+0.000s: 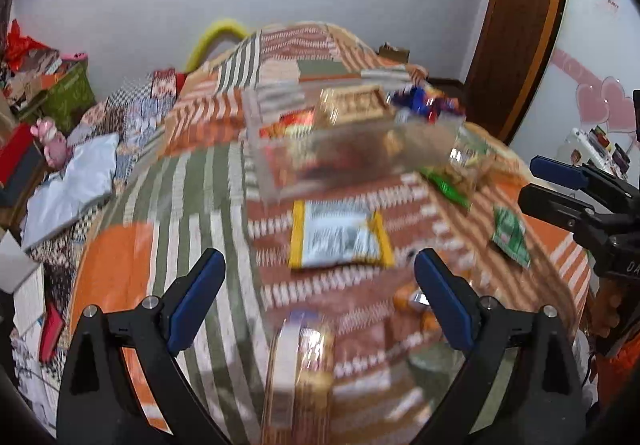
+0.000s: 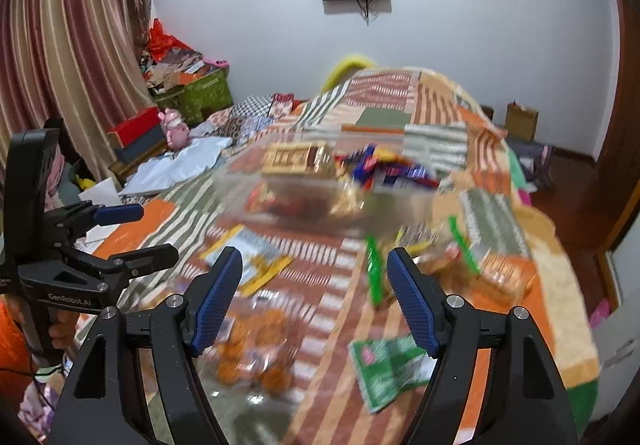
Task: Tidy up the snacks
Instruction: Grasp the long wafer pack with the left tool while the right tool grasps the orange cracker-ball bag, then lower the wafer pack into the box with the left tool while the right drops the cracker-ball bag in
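A clear plastic box [image 1: 340, 149] holding a tan biscuit pack [image 1: 354, 105] and blue-red candies [image 1: 424, 103] stands on the patchwork bedspread [image 1: 180, 213]; it also shows in the right wrist view [image 2: 320, 189]. A yellow-edged silver packet [image 1: 340, 237] lies in front of the box. My left gripper [image 1: 320, 285] is open and empty above the spread, near that packet. My right gripper [image 2: 314, 285] is open and empty, above a clear bag of orange snacks [image 2: 256, 349] and a green packet [image 2: 388, 365]. Both views are blurred.
A green-trimmed clear bag [image 2: 440, 257] lies to the right of the box. A long wrapped biscuit pack [image 1: 296, 365] lies close under the left gripper. Cluttered boxes, a pink toy [image 2: 174, 129] and white bags [image 1: 72, 181] lie left of the bed.
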